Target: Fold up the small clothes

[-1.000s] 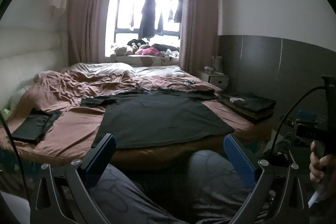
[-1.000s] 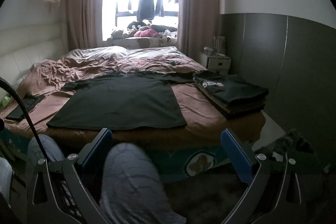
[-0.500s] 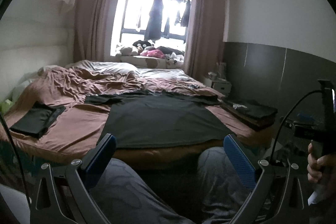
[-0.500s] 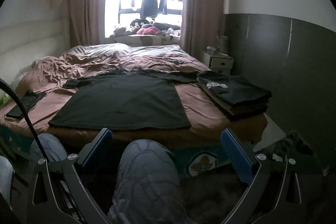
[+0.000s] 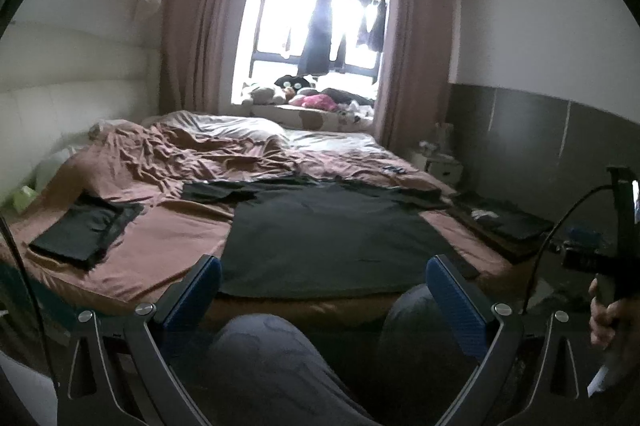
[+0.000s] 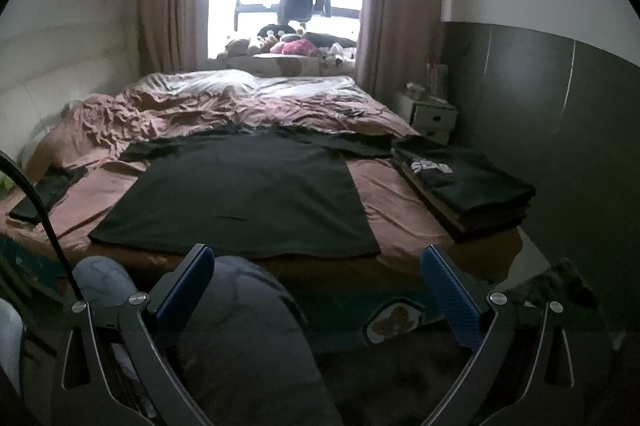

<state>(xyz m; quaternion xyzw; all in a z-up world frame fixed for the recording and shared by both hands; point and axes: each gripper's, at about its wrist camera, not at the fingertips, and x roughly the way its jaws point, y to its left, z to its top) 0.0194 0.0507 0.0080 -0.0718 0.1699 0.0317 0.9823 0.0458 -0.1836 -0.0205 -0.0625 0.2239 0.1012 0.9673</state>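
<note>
Right wrist view: black T-shirt (image 6: 244, 194) flat on bed (image 6: 392, 210), folded stack (image 6: 468, 182) beside. Right gripper (image 6: 318, 290) fingers apart, empty; left gripper (image 5: 323, 300) likewise.

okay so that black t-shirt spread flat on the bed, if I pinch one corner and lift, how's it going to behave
Probably floppy: the black t-shirt lies thin and flat on the bedsheet, so a lifted corner would likely drape and drag the rest along. It looks light for its spread. The sheet under it is wrinkled, so it may bunch if pushed.
</note>
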